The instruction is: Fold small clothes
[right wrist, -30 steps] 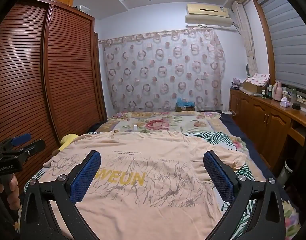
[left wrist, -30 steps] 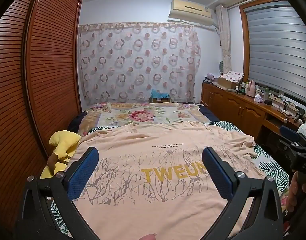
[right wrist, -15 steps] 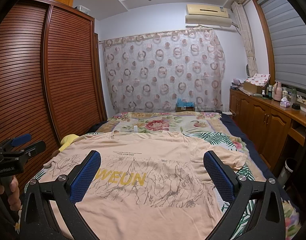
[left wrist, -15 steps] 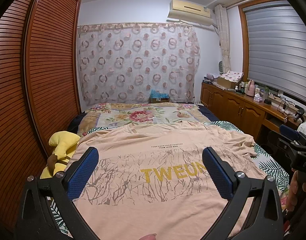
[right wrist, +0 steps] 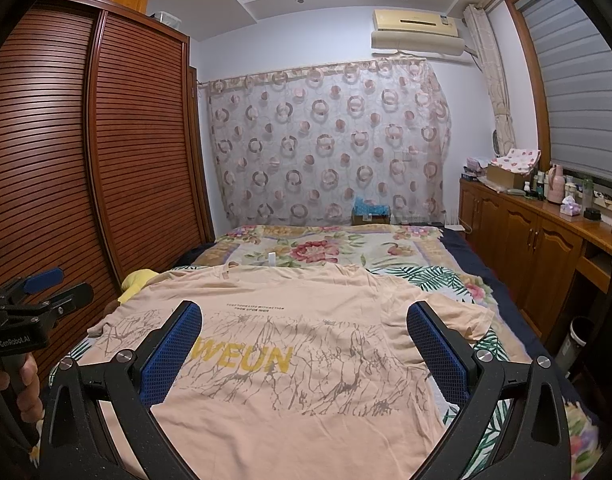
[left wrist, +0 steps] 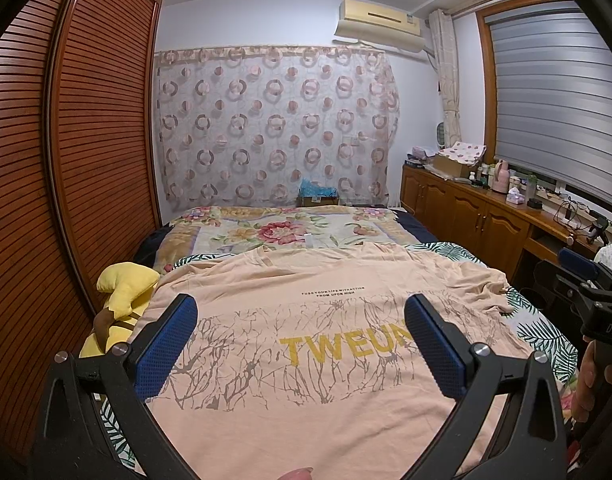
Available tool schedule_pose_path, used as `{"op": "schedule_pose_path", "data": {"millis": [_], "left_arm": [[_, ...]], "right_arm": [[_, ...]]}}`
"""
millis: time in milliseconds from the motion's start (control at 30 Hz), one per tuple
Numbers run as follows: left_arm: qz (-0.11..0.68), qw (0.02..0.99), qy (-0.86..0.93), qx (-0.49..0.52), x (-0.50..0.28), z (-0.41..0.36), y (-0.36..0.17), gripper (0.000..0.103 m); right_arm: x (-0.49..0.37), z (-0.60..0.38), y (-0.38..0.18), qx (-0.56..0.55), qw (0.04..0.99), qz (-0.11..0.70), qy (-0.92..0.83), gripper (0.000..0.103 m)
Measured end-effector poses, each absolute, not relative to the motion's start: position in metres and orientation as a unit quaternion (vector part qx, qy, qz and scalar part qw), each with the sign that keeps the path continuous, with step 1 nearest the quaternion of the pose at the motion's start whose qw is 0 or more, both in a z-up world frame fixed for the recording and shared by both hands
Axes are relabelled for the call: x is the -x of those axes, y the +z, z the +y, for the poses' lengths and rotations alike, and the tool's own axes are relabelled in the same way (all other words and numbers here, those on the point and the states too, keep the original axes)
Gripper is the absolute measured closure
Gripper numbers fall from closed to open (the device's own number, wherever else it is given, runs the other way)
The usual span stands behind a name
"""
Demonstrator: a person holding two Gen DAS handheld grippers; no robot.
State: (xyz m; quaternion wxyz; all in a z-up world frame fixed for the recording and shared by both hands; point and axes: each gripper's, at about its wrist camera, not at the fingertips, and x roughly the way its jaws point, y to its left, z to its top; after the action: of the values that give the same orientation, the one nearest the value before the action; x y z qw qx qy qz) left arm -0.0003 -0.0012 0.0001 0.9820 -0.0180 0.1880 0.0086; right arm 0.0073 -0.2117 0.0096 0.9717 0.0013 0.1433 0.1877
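A peach T-shirt (left wrist: 306, 360) with yellow letters and a grey branch print lies spread flat on the bed, collar toward the far end. It also shows in the right wrist view (right wrist: 298, 360). My left gripper (left wrist: 300, 332) is open and empty, held above the shirt's near part. My right gripper (right wrist: 304, 336) is open and empty, also above the near part, further right. Each gripper shows at the edge of the other's view: the right one (left wrist: 585, 288), the left one (right wrist: 34, 300).
The bed has a floral blanket (left wrist: 282, 232) at the far end and a leaf-print sheet (right wrist: 429, 276). A yellow plush toy (left wrist: 122, 292) lies at the bed's left edge by the louvred wardrobe (left wrist: 86, 160). A wooden cabinet (right wrist: 537, 240) with clutter runs along the right.
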Motion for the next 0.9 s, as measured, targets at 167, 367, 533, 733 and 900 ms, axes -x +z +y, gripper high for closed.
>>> {"op": "schedule_pose_path", "data": {"millis": [167, 367, 533, 733, 900], "left_arm": [[0.188, 0.982, 0.009, 0.018, 0.0003, -0.0012, 0.0, 0.0], [0.187, 0.982, 0.009, 0.017, 0.0004, -0.0012, 0.0, 0.0], [0.187, 0.982, 0.009, 0.017, 0.0004, -0.0013, 0.0, 0.0], [0.186, 0.982, 0.009, 0.017, 0.0014, 0.0029, 0.0034, 0.0], [0.186, 0.982, 0.009, 0.017, 0.0014, 0.0026, 0.0033, 0.0]], "right_arm": [[-0.0089, -0.2108, 0.0088, -0.001, 0.972, 0.143, 0.188, 0.0], [-0.0092, -0.2097, 0.0099, -0.002, 0.972, 0.142, 0.188, 0.001], [-0.0084, -0.2111, 0.0086, -0.001, 0.972, 0.142, 0.188, 0.001], [-0.0087, -0.2102, 0.0095, -0.002, 0.972, 0.142, 0.188, 0.0], [-0.0084, -0.2108, 0.009, -0.002, 0.972, 0.141, 0.188, 0.0]]}}
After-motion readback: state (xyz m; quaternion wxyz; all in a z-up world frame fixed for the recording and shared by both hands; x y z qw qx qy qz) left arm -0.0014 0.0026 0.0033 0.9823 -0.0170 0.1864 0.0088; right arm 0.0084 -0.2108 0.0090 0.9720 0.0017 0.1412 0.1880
